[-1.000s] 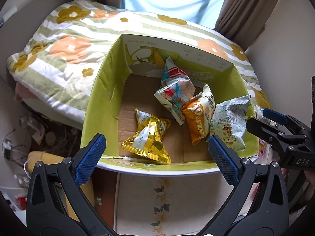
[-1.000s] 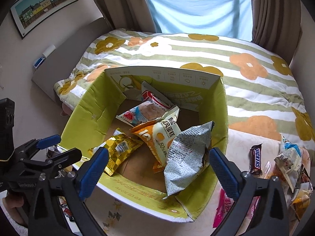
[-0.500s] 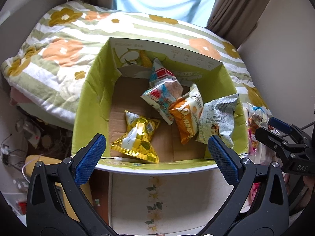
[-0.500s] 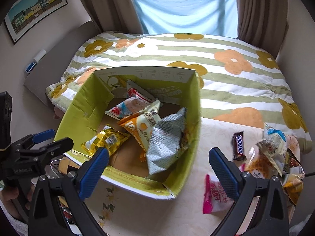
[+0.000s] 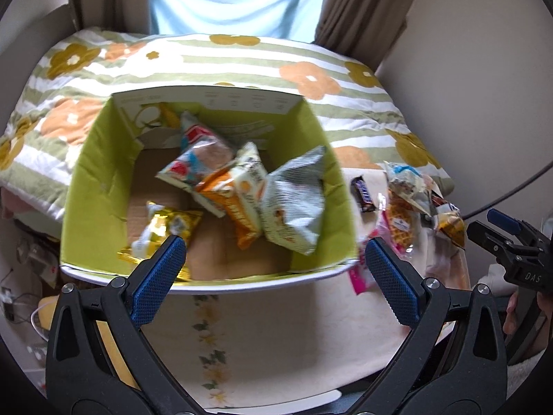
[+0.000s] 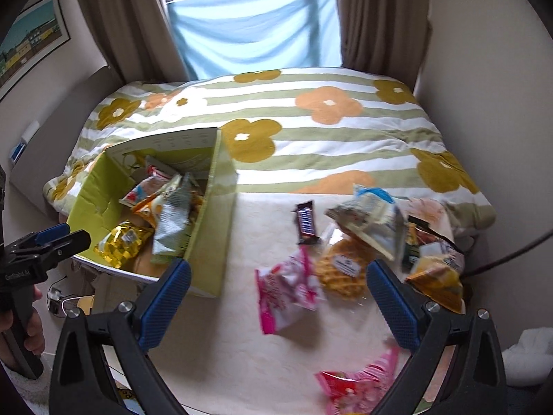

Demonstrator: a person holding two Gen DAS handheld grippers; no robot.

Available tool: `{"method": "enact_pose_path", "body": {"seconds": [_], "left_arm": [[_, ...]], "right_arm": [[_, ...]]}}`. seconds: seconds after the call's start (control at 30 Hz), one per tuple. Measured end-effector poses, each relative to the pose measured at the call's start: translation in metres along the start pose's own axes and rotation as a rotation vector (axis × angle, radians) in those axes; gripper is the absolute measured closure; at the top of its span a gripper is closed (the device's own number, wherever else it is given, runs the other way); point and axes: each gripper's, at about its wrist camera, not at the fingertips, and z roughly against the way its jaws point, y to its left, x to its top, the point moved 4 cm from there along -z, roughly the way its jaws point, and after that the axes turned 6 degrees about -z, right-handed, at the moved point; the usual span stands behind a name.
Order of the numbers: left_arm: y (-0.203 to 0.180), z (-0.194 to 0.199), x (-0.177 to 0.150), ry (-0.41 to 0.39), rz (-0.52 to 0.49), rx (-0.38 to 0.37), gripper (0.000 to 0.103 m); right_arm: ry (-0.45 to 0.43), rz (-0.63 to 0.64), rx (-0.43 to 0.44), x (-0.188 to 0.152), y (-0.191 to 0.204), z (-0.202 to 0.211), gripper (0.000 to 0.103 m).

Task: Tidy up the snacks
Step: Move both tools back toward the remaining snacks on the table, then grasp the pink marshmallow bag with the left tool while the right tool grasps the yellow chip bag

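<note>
We hold the left hand-held gripper (image 5: 274,271) with its jaws spread apart and empty over the near rim of the green box (image 5: 93,186), and the right hand-held gripper (image 6: 276,297) equally wide and empty above the cream surface (image 6: 242,346) to the right of that box. Just right of the box lie a pink packet (image 6: 290,294), a waffle pack (image 6: 342,269) and a chocolate bar (image 6: 306,223). Inside the box sit a gold packet (image 5: 166,228), an orange bag (image 5: 242,197) and a grey bag (image 5: 293,204). Beyond the box lies the flowered bed (image 6: 311,121).
</note>
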Motion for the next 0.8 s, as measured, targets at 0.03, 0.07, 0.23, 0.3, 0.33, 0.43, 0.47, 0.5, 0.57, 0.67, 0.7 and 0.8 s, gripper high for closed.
{"method": "enact_pose_path", "body": {"seconds": [0.03, 0.07, 0.23, 0.3, 0.33, 0.43, 0.47, 0.5, 0.57, 0.67, 0.7, 0.8], "left_arm": [[-0.011, 0.000, 0.000, -0.003, -0.009, 0.000, 0.000], [-0.023, 0.000, 0.000, -0.005, -0.019, -0.003, 0.000], [-0.087, -0.009, -0.006, 0.011, -0.085, -0.025, 0.000], [-0.113, -0.014, -0.010, 0.020, -0.112, -0.038, 0.000], [-0.126, -0.017, -0.012, 0.025, -0.125, -0.048, 0.000], [-0.167, -0.029, -0.020, 0.050, -0.168, -0.076, 0.000], [-0.180, -0.033, -0.023, 0.061, -0.181, -0.082, 0.000], [-0.195, -0.038, -0.027, 0.073, -0.193, -0.089, 0.000], [-0.221, -0.048, -0.036, 0.097, -0.208, -0.101, 0.000], [-0.253, -0.062, -0.048, 0.131, -0.225, -0.117, 0.000], [-0.263, -0.067, -0.052, 0.145, -0.235, -0.128, 0.000], [-0.290, -0.082, -0.066, 0.190, -0.283, -0.163, 0.000]], "right_arm": [[-0.002, -0.007, -0.007, -0.001, -0.008, 0.002, 0.002], [-0.002, -0.017, -0.016, -0.002, -0.020, 0.005, 0.002], [0.012, -0.063, -0.033, -0.008, -0.075, 0.016, 0.002], [0.014, -0.071, -0.042, -0.010, -0.094, 0.019, 0.002], [0.012, -0.074, -0.046, -0.011, -0.104, 0.022, 0.002], [0.008, -0.077, -0.058, -0.013, -0.130, 0.027, 0.002], [0.009, -0.077, -0.066, -0.014, -0.141, 0.028, 0.002], [0.012, -0.077, -0.069, -0.014, -0.148, 0.027, 0.002], [0.020, -0.082, -0.061, -0.015, -0.162, 0.025, 0.002], [0.030, -0.091, -0.047, -0.015, -0.184, 0.022, 0.002], [0.033, -0.092, -0.043, -0.016, -0.189, 0.021, 0.002], [0.045, -0.099, -0.030, -0.017, -0.205, 0.015, 0.002]]}}
